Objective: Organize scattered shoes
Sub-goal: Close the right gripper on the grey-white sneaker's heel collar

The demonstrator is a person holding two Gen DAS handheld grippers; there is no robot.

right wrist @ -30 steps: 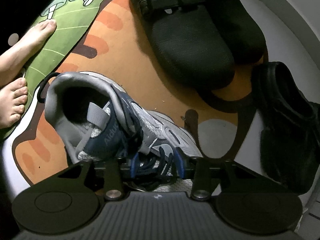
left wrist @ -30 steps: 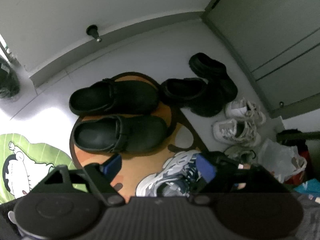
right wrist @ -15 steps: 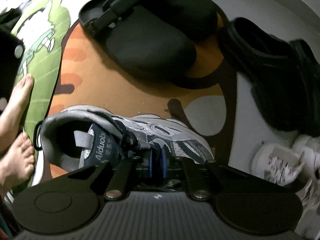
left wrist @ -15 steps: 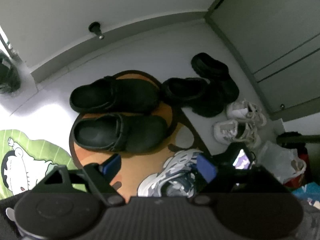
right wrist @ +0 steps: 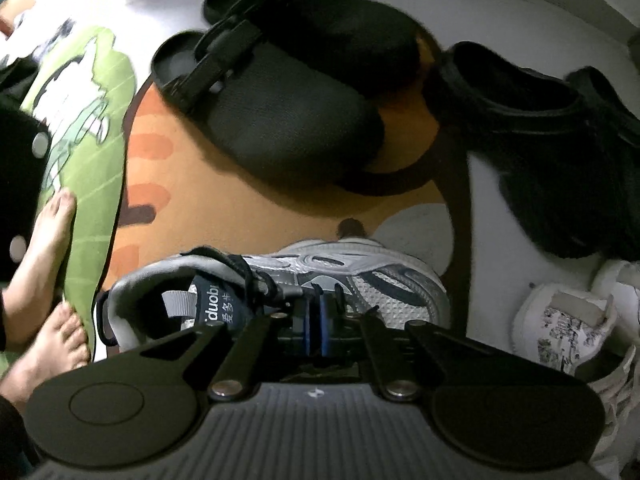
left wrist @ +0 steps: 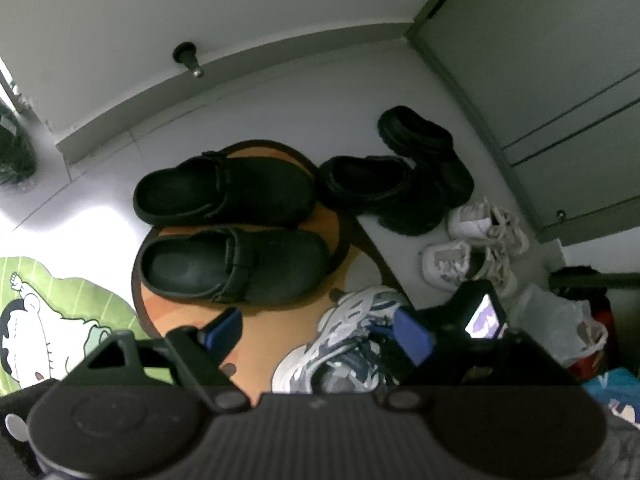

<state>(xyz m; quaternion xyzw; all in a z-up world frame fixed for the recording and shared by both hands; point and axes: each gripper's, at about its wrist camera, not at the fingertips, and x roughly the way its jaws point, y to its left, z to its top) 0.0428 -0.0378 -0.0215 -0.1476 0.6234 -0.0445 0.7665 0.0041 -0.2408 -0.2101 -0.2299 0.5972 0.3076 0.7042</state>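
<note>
A grey and navy sneaker (right wrist: 352, 276) lies on the orange mat (right wrist: 168, 184). My right gripper (right wrist: 316, 320) is shut on its near side at the laces. The same sneaker shows in the left wrist view (left wrist: 344, 340). My left gripper (left wrist: 316, 334) is open and empty, above the mat beside the sneaker. Two black clogs (left wrist: 236, 264) lie side by side on the mat. Two black chunky shoes (left wrist: 400, 184) and two white sneakers (left wrist: 472, 248) lie on the floor to the right.
A green cartoon mat (left wrist: 60, 316) lies at the left, with a person's bare feet (right wrist: 48, 248) on it. A wall with a doorstop (left wrist: 188, 56) is at the back, a cabinet (left wrist: 560, 80) at the right. Plastic bags (left wrist: 560, 328) lie beside the white sneakers.
My right gripper has closed on the grey sneaker's side and carried it to the right, toward the white sneakers. My left gripper stayed open and moved little.
</note>
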